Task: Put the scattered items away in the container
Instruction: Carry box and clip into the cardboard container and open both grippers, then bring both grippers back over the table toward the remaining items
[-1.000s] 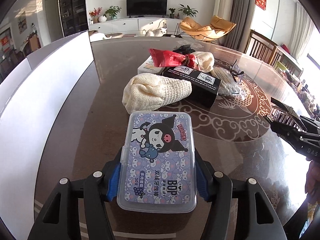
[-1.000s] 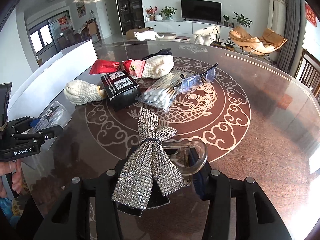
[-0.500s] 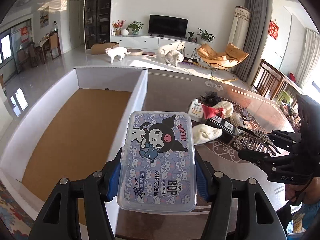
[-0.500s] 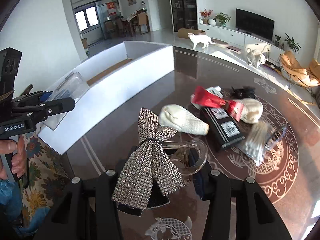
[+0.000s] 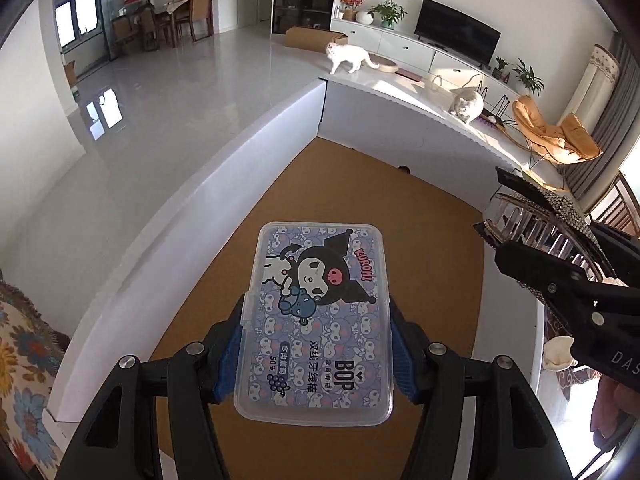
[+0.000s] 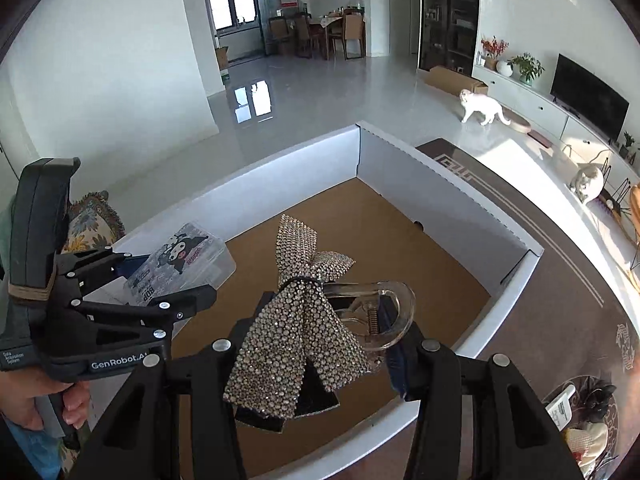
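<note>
From the left wrist view, the left gripper [image 5: 316, 344] is clenching a clear plastic floss-pick box [image 5: 318, 320] printed with a cartoon character. The box is sitting lengthwise between the two blue pads [image 5: 230, 364], which are pressing on its long sides, and its far end is sticking out well past the fingertips. It is hanging above the brown floor of the white-walled container [image 5: 224, 184], not touching it. At the right edge, the right gripper [image 5: 532, 248] is reaching in over the container's near wall, carrying a rhinestone bow hair clip [image 5: 548, 216].

From the right wrist view, the right gripper [image 6: 320, 344] is grasping the rhinestone bow hair clip [image 6: 300, 320]: the clear claw part is sitting between the fingers, with its curved handle against the right pad, while the sparkling bow is draping across the gap and over the left finger. The clip is hanging above the brown floor of the container [image 6: 448, 184]. To the left, the left gripper [image 6: 168, 276] is holding the floss-pick box [image 6: 180, 260] over the container's left side, and a hand [image 6: 36, 396] is gripping its handle. Both items are near each other, apart, inside the container's outline.
</note>
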Action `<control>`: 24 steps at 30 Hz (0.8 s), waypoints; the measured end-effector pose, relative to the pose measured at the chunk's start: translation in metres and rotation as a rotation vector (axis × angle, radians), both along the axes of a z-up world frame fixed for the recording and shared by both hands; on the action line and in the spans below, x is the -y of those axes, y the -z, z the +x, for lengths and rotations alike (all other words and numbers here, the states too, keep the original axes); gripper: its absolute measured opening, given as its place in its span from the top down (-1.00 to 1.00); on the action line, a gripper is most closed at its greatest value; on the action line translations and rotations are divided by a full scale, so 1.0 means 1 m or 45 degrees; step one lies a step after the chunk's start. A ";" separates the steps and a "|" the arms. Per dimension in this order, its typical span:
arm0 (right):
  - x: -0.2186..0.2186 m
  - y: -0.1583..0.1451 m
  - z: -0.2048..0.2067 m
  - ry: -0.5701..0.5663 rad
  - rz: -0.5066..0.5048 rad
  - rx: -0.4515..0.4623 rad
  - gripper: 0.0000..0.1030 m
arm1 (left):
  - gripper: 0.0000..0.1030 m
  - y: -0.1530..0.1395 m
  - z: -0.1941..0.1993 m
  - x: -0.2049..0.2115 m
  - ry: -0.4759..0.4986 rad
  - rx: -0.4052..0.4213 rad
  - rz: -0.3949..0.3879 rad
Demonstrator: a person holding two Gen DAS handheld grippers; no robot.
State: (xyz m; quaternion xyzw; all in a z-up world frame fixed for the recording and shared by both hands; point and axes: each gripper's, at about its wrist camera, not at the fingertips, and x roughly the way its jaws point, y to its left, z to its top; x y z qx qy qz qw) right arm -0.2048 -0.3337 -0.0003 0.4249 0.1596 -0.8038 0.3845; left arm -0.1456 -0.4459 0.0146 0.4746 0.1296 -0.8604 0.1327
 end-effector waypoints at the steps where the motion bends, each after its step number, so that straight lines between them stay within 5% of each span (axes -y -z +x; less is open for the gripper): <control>1: 0.008 0.010 -0.008 0.006 0.017 0.038 0.02 | -0.18 0.005 -0.006 0.004 -0.004 0.020 0.007; 5: 0.026 0.046 -0.032 0.059 0.071 0.212 0.00 | -0.31 0.032 -0.024 0.021 -0.051 0.174 0.063; 7: 0.026 0.057 -0.038 0.080 0.095 0.224 -0.01 | -0.61 0.043 -0.025 0.025 -0.089 0.209 0.079; 10: 0.018 0.063 -0.041 0.096 0.078 0.201 -0.01 | -0.63 0.048 -0.021 0.027 -0.123 0.198 0.076; 17: -0.035 0.034 -0.028 0.148 -0.114 0.100 -0.01 | -0.63 0.018 -0.003 -0.006 -0.090 0.061 -0.036; 24: -0.173 0.015 0.033 0.236 -0.250 -0.086 -0.01 | -0.65 -0.051 0.029 -0.129 0.198 -0.199 -0.084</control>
